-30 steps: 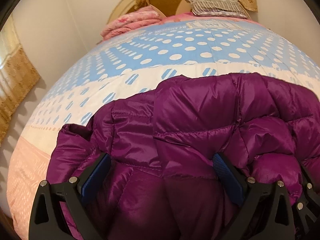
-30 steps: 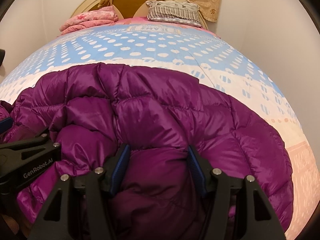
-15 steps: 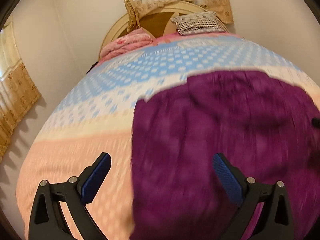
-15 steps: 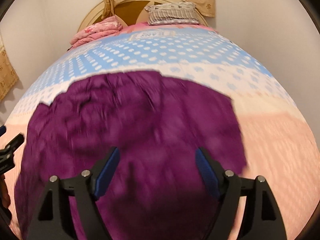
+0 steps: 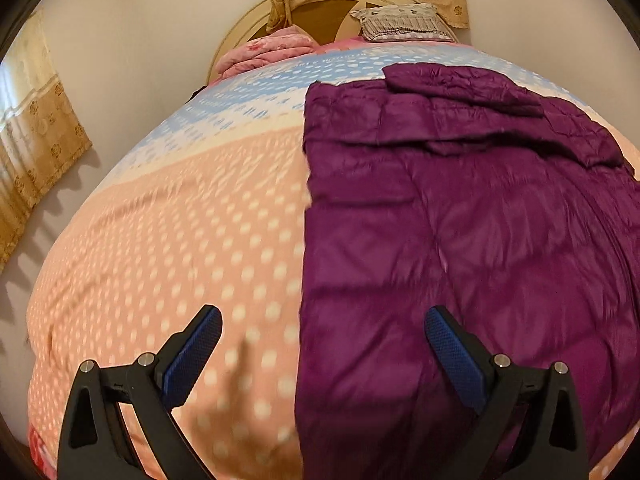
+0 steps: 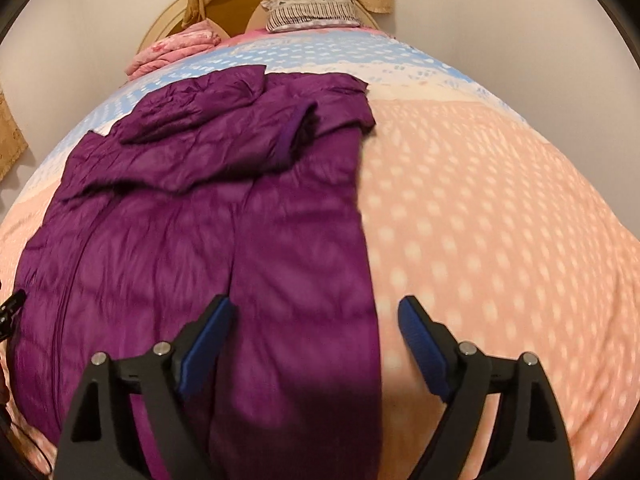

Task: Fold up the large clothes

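Observation:
A purple quilted down jacket lies spread lengthwise on the bed, with a sleeve folded across its far end. It also shows in the right wrist view. My left gripper is open and empty above the jacket's near left edge. My right gripper is open and empty above the jacket's near right edge. Neither gripper touches the cloth. A corner of the left gripper shows at the left edge of the right wrist view.
The bed has a dotted pink and blue cover. A folded pink blanket and a striped pillow lie at the headboard. A wall with a curtain is at the left.
Both grippers have pulled back and up from the bunched jacket. The jacket now lies stretched out flat on the bed. The right gripper's jaws have widened.

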`<state>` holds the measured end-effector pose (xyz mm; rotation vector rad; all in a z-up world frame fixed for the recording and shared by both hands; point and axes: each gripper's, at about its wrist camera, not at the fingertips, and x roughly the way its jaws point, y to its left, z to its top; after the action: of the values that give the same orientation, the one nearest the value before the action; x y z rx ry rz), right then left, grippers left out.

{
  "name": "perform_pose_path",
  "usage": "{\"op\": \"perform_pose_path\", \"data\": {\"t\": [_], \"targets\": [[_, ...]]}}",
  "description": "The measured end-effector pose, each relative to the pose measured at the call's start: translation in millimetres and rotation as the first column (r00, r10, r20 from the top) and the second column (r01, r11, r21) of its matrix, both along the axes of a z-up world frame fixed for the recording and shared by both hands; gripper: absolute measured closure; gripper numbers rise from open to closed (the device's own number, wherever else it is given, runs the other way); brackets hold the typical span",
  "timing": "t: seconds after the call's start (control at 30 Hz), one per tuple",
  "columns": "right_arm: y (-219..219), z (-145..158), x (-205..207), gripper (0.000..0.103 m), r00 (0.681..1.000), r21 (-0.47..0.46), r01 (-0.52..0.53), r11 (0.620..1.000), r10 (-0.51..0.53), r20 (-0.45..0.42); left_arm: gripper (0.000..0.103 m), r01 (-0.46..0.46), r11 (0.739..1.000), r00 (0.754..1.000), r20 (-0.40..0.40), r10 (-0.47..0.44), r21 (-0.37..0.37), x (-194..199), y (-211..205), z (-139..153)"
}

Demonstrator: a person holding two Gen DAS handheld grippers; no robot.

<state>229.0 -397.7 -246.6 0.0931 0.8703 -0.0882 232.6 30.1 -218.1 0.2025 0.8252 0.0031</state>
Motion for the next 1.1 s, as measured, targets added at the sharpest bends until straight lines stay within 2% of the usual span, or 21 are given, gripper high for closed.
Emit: {"op": "perform_pose_path", "data": {"t": [0.23,0.5,0.57,0.7,0.83,0.9,0.93,0.97,1.0,1.03,1.07,1.1], "targets": [[1.2,-6.0,-47.2,0.014,1.0,0.032,0.006,0.999,-0.006,0.001,0.001,-0.006,1.0,1.0,0.001,0.006,-0.014,-34.8,1.9,-2.8],[5.8,-17.2,-86.2,0.014,1.0,0.021,0.004,1.0,-0.003,-0.016,0.001,-0.021,0.999,1.0,0.008,0.021,-0.038,-64.8,2.8,-4.9],[6.5,-18.0,-90.5,0.014,1.0,0.029,0.003,1.0,-0.003,-0.025,0.001,-0.013,0.999,1.0,0.007,0.013,-0.031,-68.5,0.8,-4.8],[13.3,-20.9,-100.5,0.014,0.999,0.04,-0.012,0.999,0.014,-0.049,0.001,-0.023,0.996,0.999,-0.03,0.021,-0.082,-73.2,4.8,-6.7],[16.8,-27.2,-101.7,0.015,0.997,0.048,-0.025,0.999,0.028,-0.066,0.001,-0.016,0.995,0.999,-0.044,0.012,-0.102,-77.0,3.8,-9.0],[16.1,-30.8,-100.6,0.019,0.997,0.062,-0.024,0.998,0.029,-0.075,0.003,-0.017,0.994,0.999,-0.049,0.012,-0.108,-78.1,3.1,-10.2],[15.7,-32.9,-100.1,0.03,0.996,0.09,-0.036,0.995,0.043,-0.084,0.01,-0.007,0.993,0.999,-0.051,0.002,-0.114,-78.6,2.4,-10.0],[15.5,-34.6,-99.5,0.048,0.994,0.131,-0.057,0.99,0.069,-0.089,0.016,0.01,0.992,0.998,-0.054,-0.016,-0.124,-79.4,1.1,-9.2],[15.3,-35.0,-98.8,0.056,0.993,0.157,-0.067,0.985,0.082,-0.09,0.031,0.036,0.989,0.997,-0.057,-0.044,-0.142,-81.2,-1.4,-7.4],[15.1,-34.4,-99.2,0.065,0.992,0.168,-0.072,0.983,0.088,-0.089,0.052,0.058,0.986,0.996,-0.058,-0.068,-0.154,-82.7,-3.5,-6.0],[15.6,-33.4,-99.9,0.073,0.992,0.169,-0.078,0.983,0.093,-0.086,0.062,0.084,0.983,0.994,-0.057,-0.094,-0.162,-84.9,-7.1,-4.4],[15.5,-31.8,-100.9,0.077,0.992,0.177,-0.085,0.981,0.101,-0.08,0.076,0.095,0.986,0.994,-0.044,-0.102,-0.138,-88.0,-11.2,-1.5]]}}
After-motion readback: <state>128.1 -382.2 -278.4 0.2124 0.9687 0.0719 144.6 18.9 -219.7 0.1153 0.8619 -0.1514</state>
